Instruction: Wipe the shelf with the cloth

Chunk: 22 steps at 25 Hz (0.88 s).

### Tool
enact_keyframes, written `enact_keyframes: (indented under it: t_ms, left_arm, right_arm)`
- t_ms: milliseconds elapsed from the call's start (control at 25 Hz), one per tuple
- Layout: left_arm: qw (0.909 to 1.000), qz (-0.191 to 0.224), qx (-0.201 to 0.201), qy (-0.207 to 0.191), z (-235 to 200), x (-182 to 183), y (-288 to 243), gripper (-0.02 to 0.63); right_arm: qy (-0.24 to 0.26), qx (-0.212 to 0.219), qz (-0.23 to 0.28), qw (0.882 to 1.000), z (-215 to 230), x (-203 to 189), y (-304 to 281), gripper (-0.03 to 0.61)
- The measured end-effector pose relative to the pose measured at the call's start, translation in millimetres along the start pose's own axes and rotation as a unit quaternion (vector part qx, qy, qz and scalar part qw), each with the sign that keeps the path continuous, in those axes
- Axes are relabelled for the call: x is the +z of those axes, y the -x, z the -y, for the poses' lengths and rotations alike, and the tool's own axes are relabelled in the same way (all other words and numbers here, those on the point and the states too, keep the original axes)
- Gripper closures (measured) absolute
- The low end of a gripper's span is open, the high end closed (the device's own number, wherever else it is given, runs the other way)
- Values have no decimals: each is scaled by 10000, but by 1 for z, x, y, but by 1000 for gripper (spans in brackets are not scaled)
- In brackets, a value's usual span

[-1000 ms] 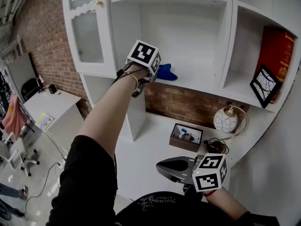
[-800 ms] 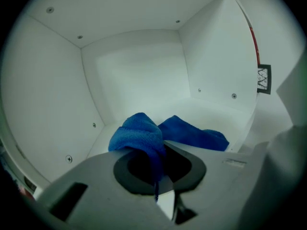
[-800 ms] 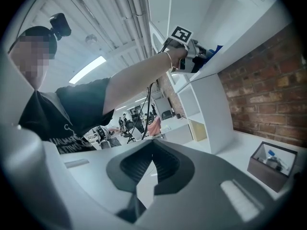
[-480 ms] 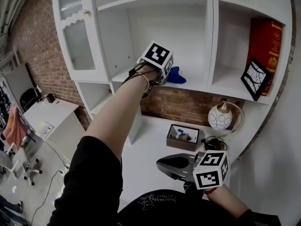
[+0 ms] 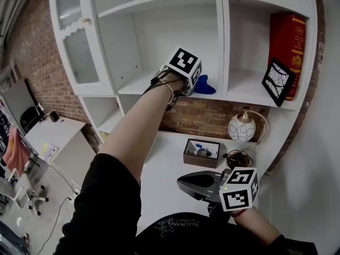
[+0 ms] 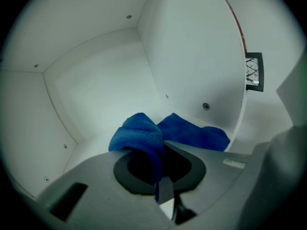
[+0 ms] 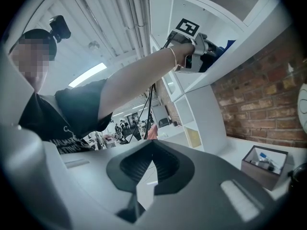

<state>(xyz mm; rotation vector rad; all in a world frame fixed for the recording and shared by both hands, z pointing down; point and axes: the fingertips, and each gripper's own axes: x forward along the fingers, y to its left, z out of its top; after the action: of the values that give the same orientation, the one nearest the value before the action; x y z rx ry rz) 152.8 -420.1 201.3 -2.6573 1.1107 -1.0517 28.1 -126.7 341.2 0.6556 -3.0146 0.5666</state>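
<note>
Left gripper view looks into 1 white compartment of the shelf (image 6: 93,146); the left tongs (image 6: 160,152) are closed on a bunched fold of the blue cloth (image 6: 141,134), which rises between the jaws. The rest of the cloth trails off to the right of the tongs and lies on the shelf floor, its far end close to the right wall of the compartment. Its long axis thus runs side to side across the compartment, not front to back.

In the head view the left tongs (image 5: 195,84) reach up to the middle shelf (image 5: 139,85), with the cloth (image 5: 205,85) showing just to their right, near the upright divider. The bare part of that shelf board lies to the left of the tongs. So a sweep leftward would likely drag the cloth across it, while a push rightward has almost no room.

The right tongs (image 5: 183,183) hang low over the desk (image 5: 162,161), well apart from the shelf; in the right gripper view their jaws (image 7: 152,147) meet with nothing between them. The left arm is plainly the nearer 1 and carries the work.
</note>
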Motion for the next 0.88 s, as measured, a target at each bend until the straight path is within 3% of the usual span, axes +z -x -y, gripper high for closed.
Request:
enact_keyframes:
  t_ms: [440, 880]
  left_arm:
    - [9990, 100, -335, -282, 42, 20, -5, 594]
    - [9965, 313, -631, -448, 75, 30, -3, 594]
  right_arm:
    - [-181, -152, 144, 9996, -2, -6, 14, 569]
    - [-214, -363, -31, 9991, -8, -18, 18, 569]
